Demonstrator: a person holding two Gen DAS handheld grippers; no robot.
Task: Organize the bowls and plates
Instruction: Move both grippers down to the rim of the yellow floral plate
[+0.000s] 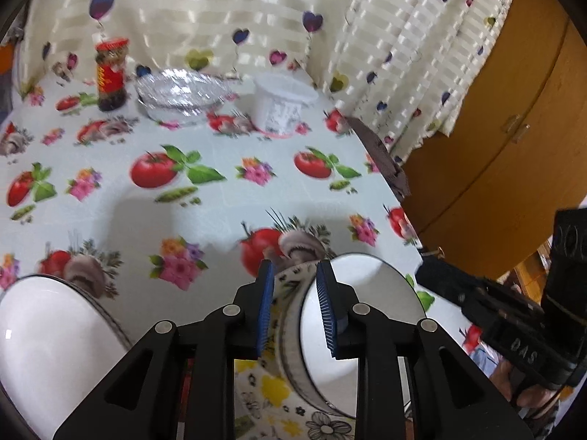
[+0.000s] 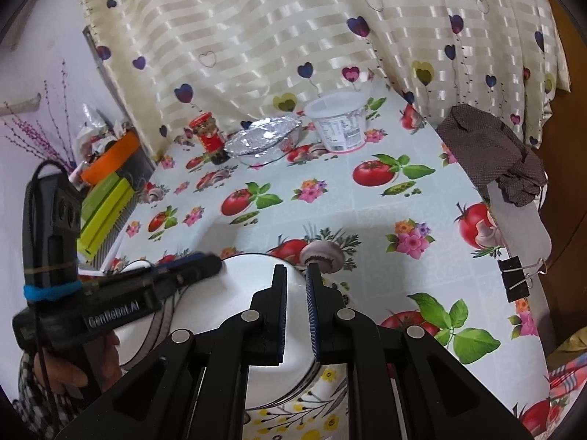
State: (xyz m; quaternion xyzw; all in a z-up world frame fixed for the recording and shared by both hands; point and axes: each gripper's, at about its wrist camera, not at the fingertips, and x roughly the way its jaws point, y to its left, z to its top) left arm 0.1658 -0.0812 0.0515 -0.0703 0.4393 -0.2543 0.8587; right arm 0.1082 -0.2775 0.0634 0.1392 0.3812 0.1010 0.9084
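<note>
Behind the tabletop (image 1: 227, 201), with its oilcloth of printed tomatoes and flowers, hangs a cream curtain with small hearts (image 1: 227, 7). At the far edge, out of your way, stand a dark glass jar with a red lid (image 1: 112, 73), a dish covered with silver foil (image 1: 181, 93) and a white plastic tub (image 1: 282, 106).

At your near left lies a second plain white bowl with a thin dark rim (image 1: 47, 337). It is apart from the others, and I judge it waits for its turn.

In the middle, your left tongs (image 1: 295, 267) stand astride the left wall of the white bowl with a grey patterned band outside (image 1: 367, 315). The blue pads are a little apart and do not seem to press, so this side looks released.

This bowl sits tilted on a white plate with yellow and black flowers (image 1: 271, 388), close to the near edge of the tabletop. It is glossy and empty inside.

On the right, your right tongs (image 2: 296, 271) are clenched almost fully. One pad is inside the bowl and one outside, so I judge they pinch its right rim. Probably this grip keeps the bowl steady on the plate while the left side lets go.

Further right, a black binder clip (image 2: 513, 280) holds the oilcloth at the edge, and a brown dotted cloth (image 2: 488, 146) lies there.
</note>
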